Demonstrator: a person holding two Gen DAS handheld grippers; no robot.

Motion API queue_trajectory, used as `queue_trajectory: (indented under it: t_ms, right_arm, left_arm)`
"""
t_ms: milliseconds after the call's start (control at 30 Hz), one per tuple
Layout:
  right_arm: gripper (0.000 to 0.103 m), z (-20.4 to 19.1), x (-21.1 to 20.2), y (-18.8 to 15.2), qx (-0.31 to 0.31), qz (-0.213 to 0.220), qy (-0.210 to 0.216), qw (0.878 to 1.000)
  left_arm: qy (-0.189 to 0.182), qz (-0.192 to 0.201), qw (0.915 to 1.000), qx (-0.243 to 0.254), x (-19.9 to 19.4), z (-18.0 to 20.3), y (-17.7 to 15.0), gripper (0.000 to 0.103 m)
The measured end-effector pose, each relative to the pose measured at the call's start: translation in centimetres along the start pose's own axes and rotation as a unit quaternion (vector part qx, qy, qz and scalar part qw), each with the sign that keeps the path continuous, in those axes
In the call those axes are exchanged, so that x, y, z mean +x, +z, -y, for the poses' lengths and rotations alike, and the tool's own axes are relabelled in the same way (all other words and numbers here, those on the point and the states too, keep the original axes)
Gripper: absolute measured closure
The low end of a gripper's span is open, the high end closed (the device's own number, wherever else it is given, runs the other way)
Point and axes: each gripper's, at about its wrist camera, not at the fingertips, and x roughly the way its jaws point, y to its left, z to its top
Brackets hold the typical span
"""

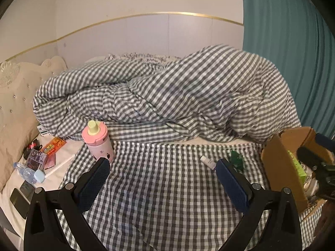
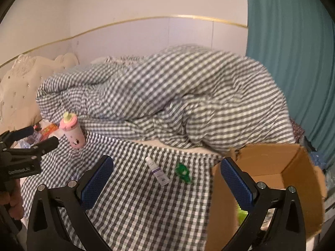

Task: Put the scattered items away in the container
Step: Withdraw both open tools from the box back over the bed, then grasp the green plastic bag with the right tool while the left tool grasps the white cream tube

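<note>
A pink bottle [image 1: 98,142] [image 2: 72,132] with a pale yellow cap stands on the checked cloth, just beyond my left gripper's left finger. A small white tube [image 1: 208,162] [image 2: 158,171] and a green toy [image 1: 236,160] [image 2: 183,172] lie on the cloth near the open cardboard box [image 1: 280,167] [image 2: 272,161]. My left gripper [image 1: 163,167] [image 2: 45,133] is open and empty, low over the cloth. My right gripper [image 2: 166,160] [image 1: 308,143] is open and empty too, its right finger in front of the box's near wall. A green carton [image 1: 295,165] lies inside the box.
At the left, on the white sheet, lie a water bottle [image 1: 27,172], an orange packet [image 1: 52,145], a purple box [image 1: 35,159], a white stick [image 1: 60,165] and a dark phone [image 1: 18,202]. A bunched checked duvet [image 1: 167,96] fills the back. A teal curtain [image 1: 293,52] hangs on the right.
</note>
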Motion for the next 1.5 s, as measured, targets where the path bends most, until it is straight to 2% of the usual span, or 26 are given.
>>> queue_trajectory:
  t_ms: [533,767,1000,1067,1233,1367,1433,1500]
  right_arm:
    - [0.0,1.9,12.5,-2.2,0.025,-0.056,-0.015,0.998]
    - [0.001,3.8,18.3,-4.0,0.047,-0.104,-0.03,0.993]
    - [0.002,5.3,22.5,-5.8,0.07,-0.131,-0.034,0.988]
    - [0.006,5.4,23.4,-6.2,0.072,-0.138,-0.033,0.987]
    - [0.039,6.0,25.5,-7.1,0.079,-0.161,-0.032,0.983]
    - [0.047,6.3,26.6,-7.9,0.081,-0.173,-0.029,0.981]
    - [0.063,6.2,26.6,-8.1,0.075,-0.171,-0.036,0.982]
    - [0.064,6.3,26.4,-8.0,0.075,-0.169,-0.035,0.982]
  left_arm:
    - [0.0,-0.046,0.9989,0.008,9.1,0.1,-1.4,0.0]
    - [-0.005,-0.072,0.9974,0.007,13.7,0.9,-2.4,0.0]
    - [-0.01,-0.091,0.9957,0.012,17.3,2.0,-3.4,0.0]
    - [-0.011,-0.097,0.9952,0.013,18.2,2.2,-3.6,0.0]
    - [-0.013,-0.105,0.9942,0.018,19.9,3.1,-4.0,0.0]
    - [-0.015,-0.108,0.9938,0.021,21.0,3.8,-4.1,0.0]
    - [-0.017,-0.11,0.9936,0.022,21.5,4.1,-4.2,0.0]
    - [-0.018,-0.113,0.9933,0.019,22.0,4.5,-4.4,0.0]
